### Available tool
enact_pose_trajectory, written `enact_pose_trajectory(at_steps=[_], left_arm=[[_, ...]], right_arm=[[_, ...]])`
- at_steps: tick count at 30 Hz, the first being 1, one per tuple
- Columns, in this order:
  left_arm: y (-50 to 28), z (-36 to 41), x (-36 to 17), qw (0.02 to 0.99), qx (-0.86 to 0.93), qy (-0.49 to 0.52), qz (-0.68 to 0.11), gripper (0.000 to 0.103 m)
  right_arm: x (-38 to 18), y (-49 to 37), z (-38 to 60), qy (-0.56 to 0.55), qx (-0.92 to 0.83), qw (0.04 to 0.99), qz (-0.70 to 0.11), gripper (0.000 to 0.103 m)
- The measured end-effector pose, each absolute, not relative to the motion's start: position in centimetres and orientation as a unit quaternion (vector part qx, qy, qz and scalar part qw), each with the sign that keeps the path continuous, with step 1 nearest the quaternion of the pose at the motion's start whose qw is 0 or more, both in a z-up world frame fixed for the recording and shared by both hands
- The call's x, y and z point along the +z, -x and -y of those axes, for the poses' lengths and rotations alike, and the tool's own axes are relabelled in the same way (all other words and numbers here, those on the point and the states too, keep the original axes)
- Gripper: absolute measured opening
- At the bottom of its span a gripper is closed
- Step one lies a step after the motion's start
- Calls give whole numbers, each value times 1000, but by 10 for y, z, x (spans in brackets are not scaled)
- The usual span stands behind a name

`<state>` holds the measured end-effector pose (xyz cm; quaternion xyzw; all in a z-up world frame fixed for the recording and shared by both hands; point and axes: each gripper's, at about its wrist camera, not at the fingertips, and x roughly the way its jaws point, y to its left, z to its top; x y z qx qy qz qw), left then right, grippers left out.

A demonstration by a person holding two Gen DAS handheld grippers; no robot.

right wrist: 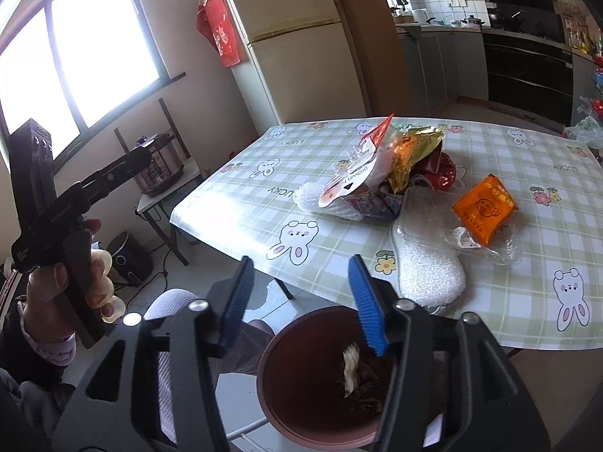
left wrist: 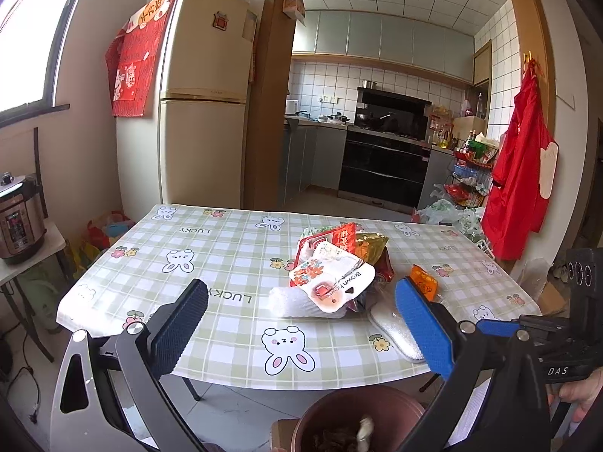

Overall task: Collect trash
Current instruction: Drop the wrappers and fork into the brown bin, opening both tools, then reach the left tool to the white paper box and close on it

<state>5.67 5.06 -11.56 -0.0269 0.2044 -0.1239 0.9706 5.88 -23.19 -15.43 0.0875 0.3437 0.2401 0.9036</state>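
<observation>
The left gripper [left wrist: 301,320] was held level in front of the table [left wrist: 211,248], its ribbed pads spread wide apart with nothing between them. The right gripper [right wrist: 301,301] tilted downward over a brown plastic bin [right wrist: 294,388] that stood on the floor just off the table's near edge; its blue fingers [right wrist: 367,301] were also apart and empty, the right one hanging over the bin's rim.

The trash lay in a heap [left wrist: 335,267] on the table's right half: crinkled foil and plastic wrappers, a white card packet printed with flowers, and a roll of white foam mesh. Beside it sat an orange packet [right wrist: 484,211], square and glossy, resting on clear crumpled plastic, and a white pebbled foam pad [right wrist: 429,275] that reached the table's near edge.

Only the right wrist view showed the person's left hand [right wrist: 71,286] wrapped around the black handle of the other tool, plus dry scraps and a pale wrapper down inside the bin. Only the left wrist view showed the kitchen beyond, with a black oven [left wrist: 384,165] and a red apron [left wrist: 520,184] hanging by the doorway. A cream fridge [left wrist: 205,101] stood behind the table, whose glossy cover carried a green check with cartoon rabbits.
</observation>
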Motion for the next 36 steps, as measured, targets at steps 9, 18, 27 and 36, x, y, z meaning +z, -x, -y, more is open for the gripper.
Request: enact_pose_trajectory(at_steps=[9, 18, 27, 36], left_arm=[[-54, -53, -115, 972, -131, 23, -193, 98], [-60, -44, -130, 969, -125, -13, -213, 98], [-73, -40, -145, 959, -163, 6, -231, 98], [-97, -40, -167, 943, -152, 31, -295, 97]], right_arm=[[-147, -57, 265, -91, 130, 941, -299, 98], [-158, -62, 282, -61, 36, 947, -313, 97], [-166, -77, 303, -62, 19, 939, -338, 97], [-179, -90, 314, -58, 15, 932, -357, 97]])
